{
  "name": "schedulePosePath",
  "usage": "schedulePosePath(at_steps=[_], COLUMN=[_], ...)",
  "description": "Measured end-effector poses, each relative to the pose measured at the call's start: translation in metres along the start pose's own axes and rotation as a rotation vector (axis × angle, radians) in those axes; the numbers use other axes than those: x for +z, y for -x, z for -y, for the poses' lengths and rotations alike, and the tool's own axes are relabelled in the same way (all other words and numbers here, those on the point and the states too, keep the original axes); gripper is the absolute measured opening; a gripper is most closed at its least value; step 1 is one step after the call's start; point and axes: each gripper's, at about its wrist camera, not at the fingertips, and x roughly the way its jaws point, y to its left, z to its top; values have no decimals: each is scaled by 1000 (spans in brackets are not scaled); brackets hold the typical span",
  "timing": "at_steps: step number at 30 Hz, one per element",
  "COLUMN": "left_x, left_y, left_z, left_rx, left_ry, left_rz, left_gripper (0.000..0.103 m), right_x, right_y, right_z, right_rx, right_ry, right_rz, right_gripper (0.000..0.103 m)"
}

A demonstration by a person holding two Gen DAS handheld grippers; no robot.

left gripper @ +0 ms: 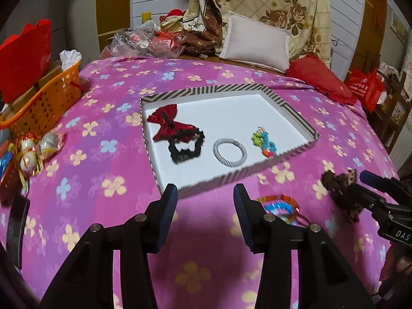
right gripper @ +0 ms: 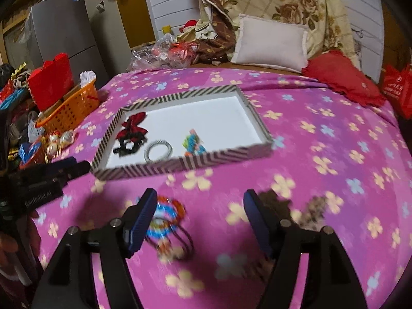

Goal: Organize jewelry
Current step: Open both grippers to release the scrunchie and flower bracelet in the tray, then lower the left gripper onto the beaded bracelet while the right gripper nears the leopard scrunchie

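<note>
Holding both the left claw (left gripper: 205, 193) and right claw (right gripper: 200, 198) apart, we approach the beaded bracelets (right gripper: 167, 229) outside the striped tray (right gripper: 180, 163) on the bed (right gripper: 322, 134).

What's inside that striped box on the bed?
The striped box holds a red bow on a black scrunchie, a silver bangle and a colourful beaded piece on its white floor. The near wall hides a strip of floor just behind it.
</note>
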Motion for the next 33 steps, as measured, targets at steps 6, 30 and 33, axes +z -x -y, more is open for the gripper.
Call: schedulePosePath(at_steps=[6, 30, 33], left_x=[-23, -45, -45], left_y=[9, -5, -8], left_z=[12, 22, 22], left_rx=[-41, -97, -99], left_ry=[-5, 45, 48], left_rz=[-28, -112, -120], left_gripper=[39, 39, 39], right_x=[-32, -67, -67], right_y=[21, 26, 24], right_z=[17, 60, 63], right_rx=[-19, -71, -71], right_ry=[-28, -112, -122], right_rz=[-20, -55, -61], right_gripper=[73, 73, 73])
